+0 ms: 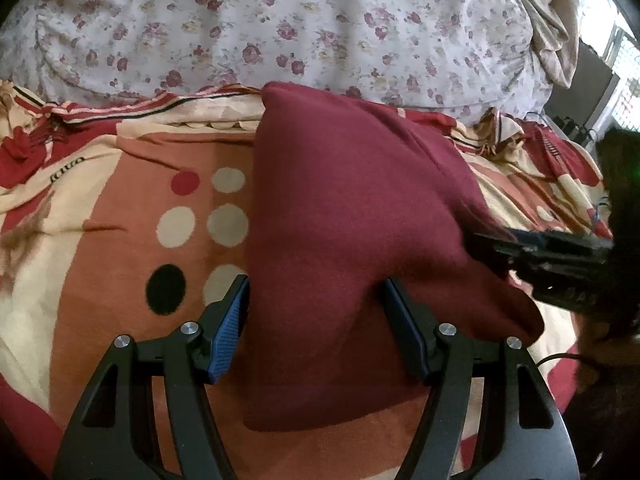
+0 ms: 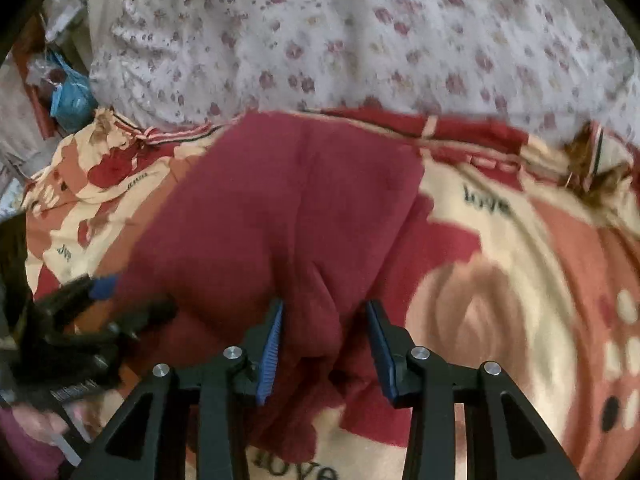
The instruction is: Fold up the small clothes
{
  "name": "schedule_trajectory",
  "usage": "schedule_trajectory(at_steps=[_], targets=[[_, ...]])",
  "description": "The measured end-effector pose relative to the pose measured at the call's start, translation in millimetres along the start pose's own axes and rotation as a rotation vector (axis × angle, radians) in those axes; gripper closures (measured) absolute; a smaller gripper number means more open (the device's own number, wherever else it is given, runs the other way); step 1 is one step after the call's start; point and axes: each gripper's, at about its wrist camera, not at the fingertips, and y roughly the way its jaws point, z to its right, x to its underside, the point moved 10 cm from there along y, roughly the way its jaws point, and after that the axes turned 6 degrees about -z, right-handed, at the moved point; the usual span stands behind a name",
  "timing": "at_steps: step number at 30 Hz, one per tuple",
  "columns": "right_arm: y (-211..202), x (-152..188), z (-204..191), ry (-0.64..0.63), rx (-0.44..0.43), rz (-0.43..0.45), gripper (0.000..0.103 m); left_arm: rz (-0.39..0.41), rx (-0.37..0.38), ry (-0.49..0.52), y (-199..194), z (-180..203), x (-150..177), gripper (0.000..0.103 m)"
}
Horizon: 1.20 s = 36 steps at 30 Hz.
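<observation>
Still risky: maroon garment (image 1: 352,216) spread on patterned blanket (image 1: 120,200), half folded. Left gripper (image 1: 316,300) released, straddling the near edge. Right gripper (image 2: 324,320) loosened around a bunched fold, perhaps barely touching; blur obscures. Could snag and drag. Floral quilt (image 1: 280,20) crowding behind.

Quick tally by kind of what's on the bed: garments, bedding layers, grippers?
Maroon garment: 1
Bedding layers: 2 (patterned blanket, floral sheet)
Grippers: 2 (left gripper, right gripper)
Total: 5
</observation>
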Motion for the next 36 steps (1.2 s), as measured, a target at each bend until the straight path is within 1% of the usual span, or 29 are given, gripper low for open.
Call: schedule_trajectory(at_steps=[1, 4, 5, 6, 7, 9, 12, 15, 17, 20, 21, 22, 25, 27, 28, 29, 30, 31, 33, 36], targets=[[0, 2, 3, 0.012, -0.017, 0.021, 0.065, -0.001, 0.006, -0.003, 0, 1, 0, 0.035], [-5, 3, 6, 0.043, -0.04, 0.027, 0.062, -0.02, 0.059, -0.041, -4, 0, -3, 0.035], [-9, 2, 6, 0.05, -0.05, 0.032, 0.059, -0.023, 0.093, -0.072, -6, -3, -6, 0.035], [-12, 1, 7, 0.062, -0.061, 0.039, 0.051, -0.027, 0.117, -0.099, -7, -5, -8, 0.035], [-14, -1, 10, 0.074, -0.07, 0.047, 0.048, -0.031, 0.143, -0.125, -7, -8, -11, 0.035], [-18, -7, 14, 0.113, -0.122, 0.068, 0.035, -0.039, 0.17, -0.164, -5, -15, -18, 0.033], [-13, -19, 23, 0.192, -0.216, 0.076, 0.029, -0.048, 0.18, -0.145, -1, -14, -28, 0.031], [8, -23, 24, 0.219, -0.306, 0.011, 0.028, -0.083, 0.214, -0.136, 5, -11, -35, 0.025], [16, -27, 20, 0.213, -0.354, 0.002, 0.028, -0.101, 0.232, -0.14, 13, -10, -41, 0.024], [23, -32, 15, 0.176, -0.374, 0.01, 0.027, -0.134, 0.243, -0.14, 27, -10, -46, 0.024], [25, -34, 13, 0.166, -0.379, 0.011, 0.026, -0.144, 0.249, -0.14, 31, -9, -46, 0.023], [28, -34, 13, 0.156, -0.388, 0.011, 0.026, -0.154, 0.259, -0.143, 36, -8, -46, 0.022], [32, -39, 10, 0.134, -0.396, 0.023, 0.026, -0.147, 0.275, -0.14, 39, -6, -46, 0.022], [33, -41, 7, 0.111, -0.381, 0.028, 0.03, -0.15, 0.279, -0.135, 38, -7, -45, 0.022], [31, -42, 5, 0.094, -0.365, 0.035, 0.032, -0.15, 0.278, -0.138, 37, -8, -45, 0.026], [29, -43, 3, 0.084, -0.35, 0.043, 0.036, -0.146, 0.276, -0.144, 35, -9, -45, 0.029], [26, -44, 0, 0.072, -0.337, 0.051, 0.041, -0.139, 0.275, -0.15, 33, -10, -45, 0.034], [22, -45, -2, 0.061, -0.332, 0.057, 0.043, -0.132, 0.277, -0.158, 29, -11, -45, 0.04], [6, -50, -11, 0.049, -0.372, 0.075, 0.052, -0.119, 0.287, -0.172, 17, -10, -45, 0.045], [-12, -53, -26, 0.044, -0.436, 0.072, 0.053, -0.1, 0.326, -0.184, -15, -6, -43, 0.046]])
